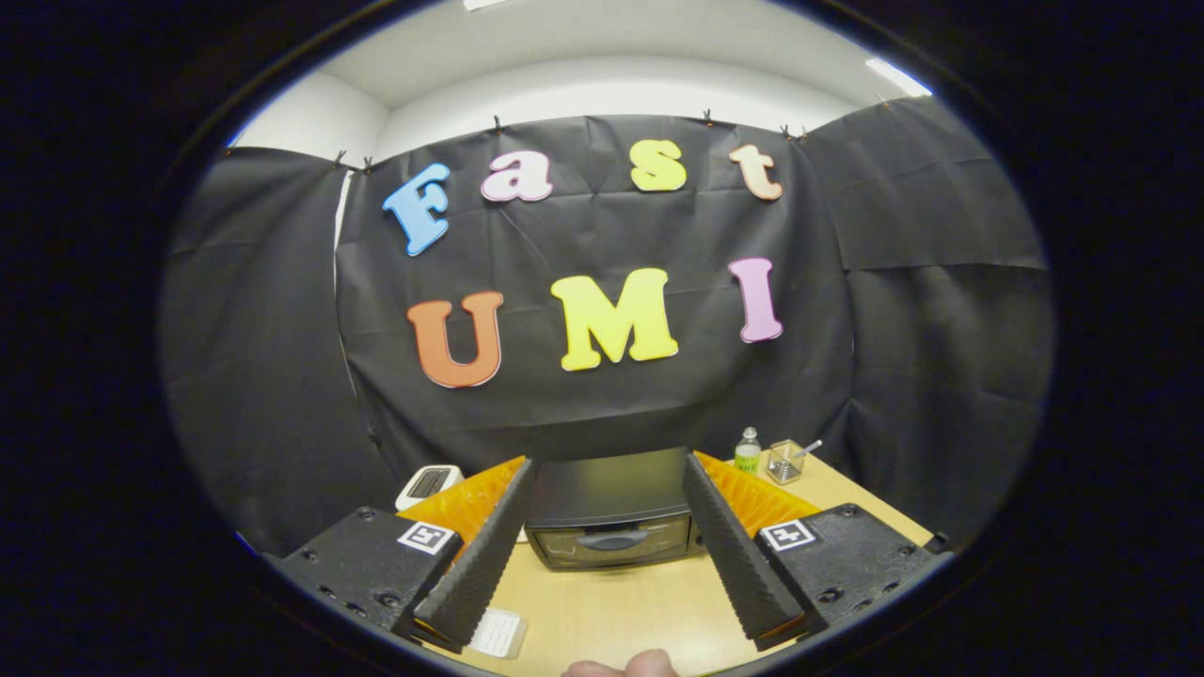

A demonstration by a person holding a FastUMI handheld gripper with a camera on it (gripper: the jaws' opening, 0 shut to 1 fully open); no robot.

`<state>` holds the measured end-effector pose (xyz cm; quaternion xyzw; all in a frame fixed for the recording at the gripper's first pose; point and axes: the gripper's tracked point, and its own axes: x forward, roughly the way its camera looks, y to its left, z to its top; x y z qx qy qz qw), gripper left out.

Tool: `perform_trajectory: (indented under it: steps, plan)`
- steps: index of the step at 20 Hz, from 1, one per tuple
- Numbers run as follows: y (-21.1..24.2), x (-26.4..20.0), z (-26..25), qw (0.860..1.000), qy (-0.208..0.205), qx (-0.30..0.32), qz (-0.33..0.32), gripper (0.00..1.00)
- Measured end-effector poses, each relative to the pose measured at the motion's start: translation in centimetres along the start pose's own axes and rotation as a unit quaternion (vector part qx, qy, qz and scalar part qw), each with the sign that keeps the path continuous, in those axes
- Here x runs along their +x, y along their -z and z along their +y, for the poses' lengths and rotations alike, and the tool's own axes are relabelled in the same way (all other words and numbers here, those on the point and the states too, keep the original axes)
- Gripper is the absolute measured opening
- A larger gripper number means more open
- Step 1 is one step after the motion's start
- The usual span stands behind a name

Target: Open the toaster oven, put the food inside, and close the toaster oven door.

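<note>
The gripper holds its jaws spread wide with nothing between them, above the pale wooden surface. Just beyond them sits the black box-shaped toaster oven, door closed. Farther right stand a small clear bottle and a glass cup.

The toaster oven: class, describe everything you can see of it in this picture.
The toaster oven is a dark, boxy appliance with a flat top and a glass-fronted door carrying a grey curved handle. The door is shut. It stands upright on the light wooden table, against the black cloth wall, framed between the open jaws of the gripper, which hang short of it. Nothing touches it except the table.
</note>
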<state>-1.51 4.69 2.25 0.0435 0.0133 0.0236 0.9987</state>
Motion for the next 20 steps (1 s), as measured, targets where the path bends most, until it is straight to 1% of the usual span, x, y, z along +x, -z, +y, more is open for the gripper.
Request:
perform_trajectory:
  steps: [4,10,20]
  plan:
    - [0.4,0.3,0.5,1.000,-0.003,-0.001,0.005,1.00]
    - [0.4,1.1,1.8,1.000,-0.018,-0.003,0.005,1.00]
    - [0.9,0.6,0.9,1.000,-0.005,0.002,0.008,1.00]
